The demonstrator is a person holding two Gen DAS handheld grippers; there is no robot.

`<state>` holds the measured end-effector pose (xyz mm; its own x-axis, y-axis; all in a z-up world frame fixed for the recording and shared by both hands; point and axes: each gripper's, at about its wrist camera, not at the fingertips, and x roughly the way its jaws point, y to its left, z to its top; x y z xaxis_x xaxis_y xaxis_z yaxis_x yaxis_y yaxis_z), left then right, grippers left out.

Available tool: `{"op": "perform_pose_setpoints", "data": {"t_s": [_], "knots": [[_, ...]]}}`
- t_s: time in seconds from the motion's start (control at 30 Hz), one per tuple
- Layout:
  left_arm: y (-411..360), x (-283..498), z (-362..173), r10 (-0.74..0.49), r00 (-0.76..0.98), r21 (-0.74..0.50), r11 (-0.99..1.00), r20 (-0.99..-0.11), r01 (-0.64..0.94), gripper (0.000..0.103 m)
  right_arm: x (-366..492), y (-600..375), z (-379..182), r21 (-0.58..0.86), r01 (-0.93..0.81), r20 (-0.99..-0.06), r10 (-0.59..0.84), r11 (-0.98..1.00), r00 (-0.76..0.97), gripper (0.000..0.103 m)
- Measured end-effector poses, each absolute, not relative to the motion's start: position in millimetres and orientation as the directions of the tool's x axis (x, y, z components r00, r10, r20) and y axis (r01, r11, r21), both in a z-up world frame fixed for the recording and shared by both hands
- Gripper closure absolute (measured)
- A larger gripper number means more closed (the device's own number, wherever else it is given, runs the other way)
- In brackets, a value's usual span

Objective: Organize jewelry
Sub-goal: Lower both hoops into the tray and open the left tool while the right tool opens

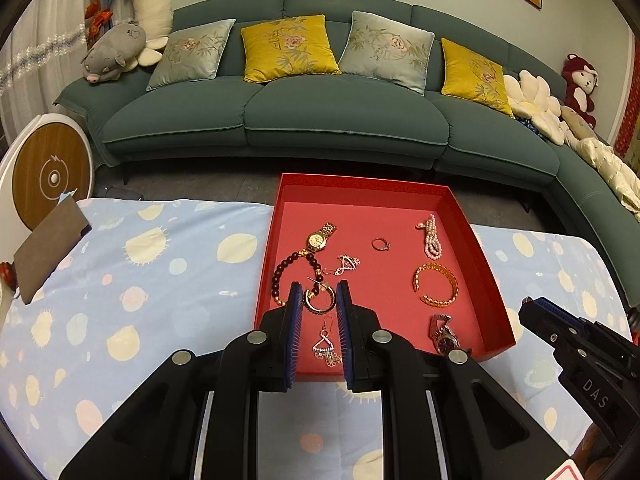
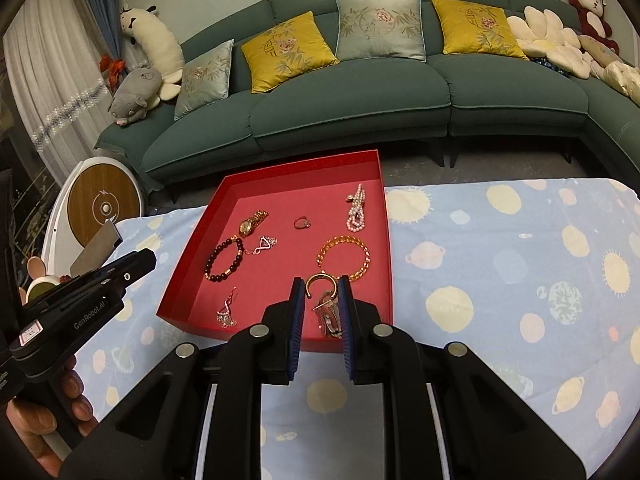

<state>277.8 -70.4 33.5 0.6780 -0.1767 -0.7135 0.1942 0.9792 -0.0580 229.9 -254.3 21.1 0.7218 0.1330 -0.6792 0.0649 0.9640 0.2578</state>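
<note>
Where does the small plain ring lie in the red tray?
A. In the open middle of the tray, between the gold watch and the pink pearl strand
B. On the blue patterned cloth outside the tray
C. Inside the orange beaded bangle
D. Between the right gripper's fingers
A: the small ring lies alone on the red tray floor, gold watch to its left and pink pearl strand to its right.

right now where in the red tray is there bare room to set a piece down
Free: the far strip of the red tray, behind the gold watch and ring. Crowded: the near half, around the dark bead bracelet and amber bangle.
</note>
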Motion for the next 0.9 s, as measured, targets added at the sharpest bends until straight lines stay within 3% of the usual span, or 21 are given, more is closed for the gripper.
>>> {"op": "perform_pose_setpoints", "data": {"t_s": [0.9], "knots": [[-84.8,340.7,-1.8,-0.16,0.642,-0.065,0.984,-0.75,0.169,0.089,295.4,-241.9,-2.5,0.222,0.022,-0.697,0.142,0.975,0.703,0.087]]}}
